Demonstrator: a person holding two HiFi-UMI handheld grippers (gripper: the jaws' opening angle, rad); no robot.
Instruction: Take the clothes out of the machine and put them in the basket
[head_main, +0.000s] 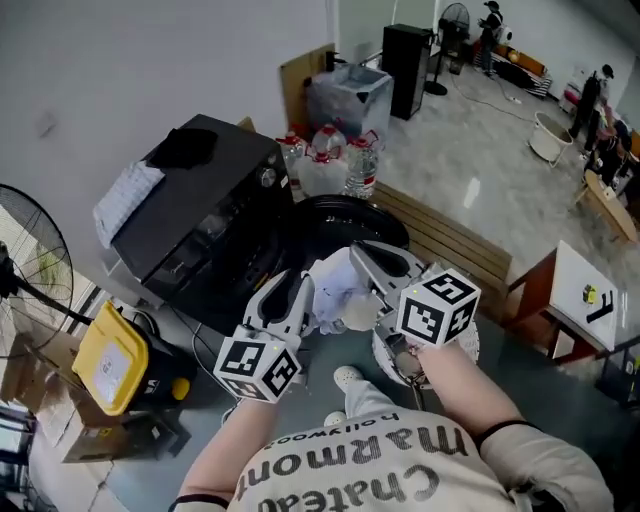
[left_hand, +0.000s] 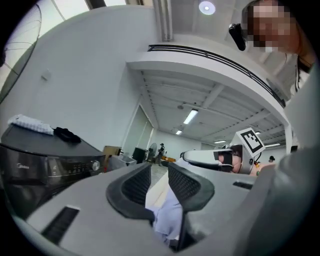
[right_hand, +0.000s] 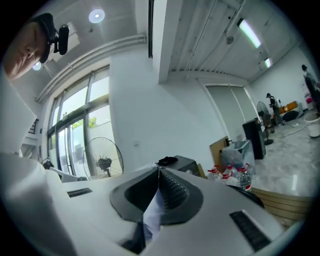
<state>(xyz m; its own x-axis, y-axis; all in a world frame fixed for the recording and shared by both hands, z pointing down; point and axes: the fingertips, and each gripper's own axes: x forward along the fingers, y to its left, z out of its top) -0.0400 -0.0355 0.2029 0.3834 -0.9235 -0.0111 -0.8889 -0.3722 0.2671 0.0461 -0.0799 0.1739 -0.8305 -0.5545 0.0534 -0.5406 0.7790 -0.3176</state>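
Clearly outside machine (head_main: 200, 230), pale garment (head_main: 336, 288) tight between jaws of left gripper (head_main: 297, 287), right gripper (head_main: 362, 258)

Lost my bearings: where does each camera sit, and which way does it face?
Head view: worn by the person, facing steeply down at the washing machine, left tool, right tool and white garment; shirt and forearms show.
Left gripper view: on the left tool, facing down the room, garment between its jaws; right tool and person's head show.
Right gripper view: on the right tool, facing the wall and fan, jaws clamping the garment; person's head shows.
Shared: both gripper views show the machine's top.
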